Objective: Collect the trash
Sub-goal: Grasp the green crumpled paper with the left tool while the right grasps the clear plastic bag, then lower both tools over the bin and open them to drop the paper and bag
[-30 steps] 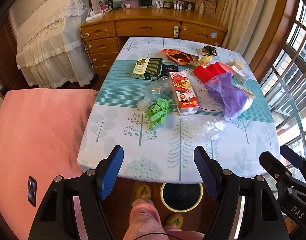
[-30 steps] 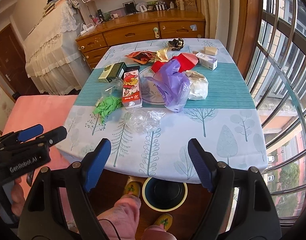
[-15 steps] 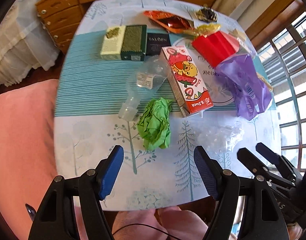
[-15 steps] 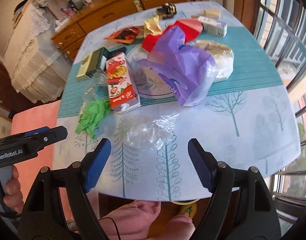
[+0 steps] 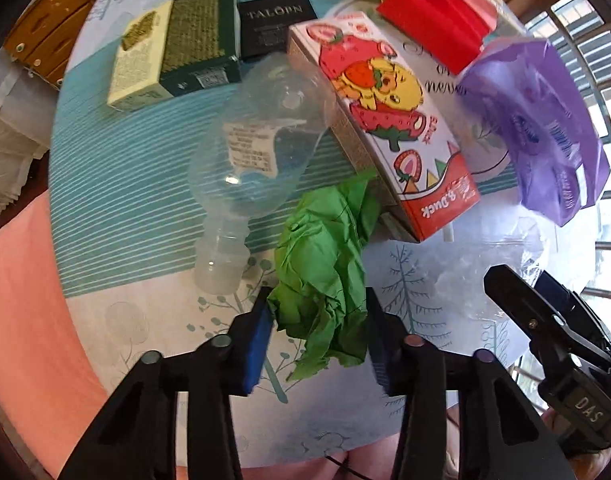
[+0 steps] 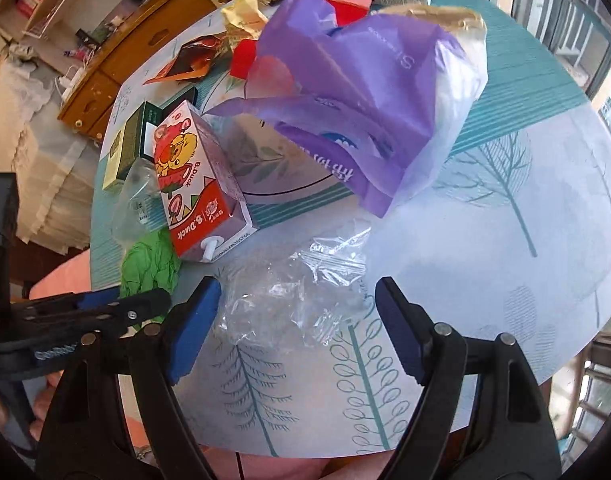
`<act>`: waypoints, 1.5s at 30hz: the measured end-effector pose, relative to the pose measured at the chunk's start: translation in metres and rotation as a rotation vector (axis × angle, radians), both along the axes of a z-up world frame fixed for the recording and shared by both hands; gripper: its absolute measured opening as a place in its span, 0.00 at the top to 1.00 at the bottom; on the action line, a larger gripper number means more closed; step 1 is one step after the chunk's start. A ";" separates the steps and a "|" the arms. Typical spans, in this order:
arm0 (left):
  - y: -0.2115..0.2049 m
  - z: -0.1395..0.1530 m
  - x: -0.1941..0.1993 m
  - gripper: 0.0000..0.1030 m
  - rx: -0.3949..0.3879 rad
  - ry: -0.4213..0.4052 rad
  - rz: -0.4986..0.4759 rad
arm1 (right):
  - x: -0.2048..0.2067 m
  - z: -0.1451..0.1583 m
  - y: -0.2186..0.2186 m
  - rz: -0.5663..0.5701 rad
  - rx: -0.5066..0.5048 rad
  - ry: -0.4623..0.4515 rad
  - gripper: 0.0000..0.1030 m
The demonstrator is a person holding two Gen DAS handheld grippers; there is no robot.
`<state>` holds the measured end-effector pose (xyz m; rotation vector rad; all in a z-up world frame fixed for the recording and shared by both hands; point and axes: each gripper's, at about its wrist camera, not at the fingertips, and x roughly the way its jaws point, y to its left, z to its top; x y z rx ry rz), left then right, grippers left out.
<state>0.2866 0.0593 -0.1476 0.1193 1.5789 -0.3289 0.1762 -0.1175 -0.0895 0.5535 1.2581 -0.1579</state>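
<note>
A crumpled green paper (image 5: 321, 264) lies on the tree-print tablecloth (image 5: 145, 320) near the front edge. My left gripper (image 5: 318, 308) points straight down over it, its jaws closing, and both blue pads touch the wad's sides. A crumpled clear plastic wrap (image 6: 293, 300) lies to the right of the paper. My right gripper (image 6: 297, 288) stands open astride the wrap, its pads apart from it. In the left wrist view the right gripper (image 5: 545, 304) shows at the right edge. The left gripper (image 6: 117, 304) appears at the left of the right wrist view.
Behind the paper lie a clear plastic bottle (image 5: 257, 152) and a strawberry drink carton (image 5: 385, 120). Further back are a purple bag (image 6: 357, 92), a green box (image 5: 173, 48), a black box (image 5: 277, 24) and red paper (image 5: 437, 12). A pink bed (image 5: 21, 300) borders the table's left.
Both grippers have come down close to the table. The left jaws have narrowed onto the green paper. The right gripper now straddles the clear wrap, still wide.
</note>
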 end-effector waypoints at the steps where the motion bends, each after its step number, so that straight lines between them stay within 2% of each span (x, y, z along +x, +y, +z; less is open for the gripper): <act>1: -0.002 -0.003 0.001 0.59 0.002 0.006 -0.006 | 0.000 0.000 0.000 -0.004 0.009 0.001 0.27; 10: -0.027 -0.017 0.013 0.66 0.017 0.026 -0.086 | 0.002 0.005 0.009 0.033 0.039 0.006 0.42; 13: -0.032 -0.018 0.017 0.67 0.005 0.034 -0.097 | 0.001 0.018 0.015 0.075 0.014 -0.001 0.46; 14: -0.031 -0.018 0.020 0.67 0.001 0.033 -0.099 | 0.000 0.023 0.016 0.088 0.004 -0.004 0.51; 20: -0.029 -0.007 0.005 0.67 -0.015 0.010 -0.102 | -0.012 0.058 0.015 0.181 -0.059 -0.015 0.53; 22: -0.022 -0.001 -0.006 0.67 -0.020 0.000 -0.096 | -0.017 0.068 0.013 0.205 -0.074 -0.023 0.54; 23: -0.021 0.002 -0.012 0.67 -0.050 0.029 -0.132 | -0.020 0.072 0.012 0.215 -0.079 -0.029 0.54; 29: -0.019 0.020 -0.046 0.68 -0.055 -0.017 -0.067 | -0.040 0.099 0.001 0.283 -0.081 -0.083 0.54; 34: -0.016 0.052 -0.086 0.68 -0.051 -0.071 0.001 | -0.065 0.116 -0.011 0.358 -0.063 -0.140 0.54; 37: -0.005 0.083 -0.122 0.68 -0.057 -0.126 0.052 | -0.083 0.125 -0.019 0.419 -0.077 -0.171 0.54; 41: -0.020 0.111 -0.172 0.68 -0.053 -0.232 0.108 | -0.126 0.133 -0.043 0.491 -0.089 -0.200 0.54; 45: -0.038 0.121 -0.226 0.68 -0.042 -0.297 0.150 | -0.170 0.129 -0.077 0.480 -0.066 -0.221 0.54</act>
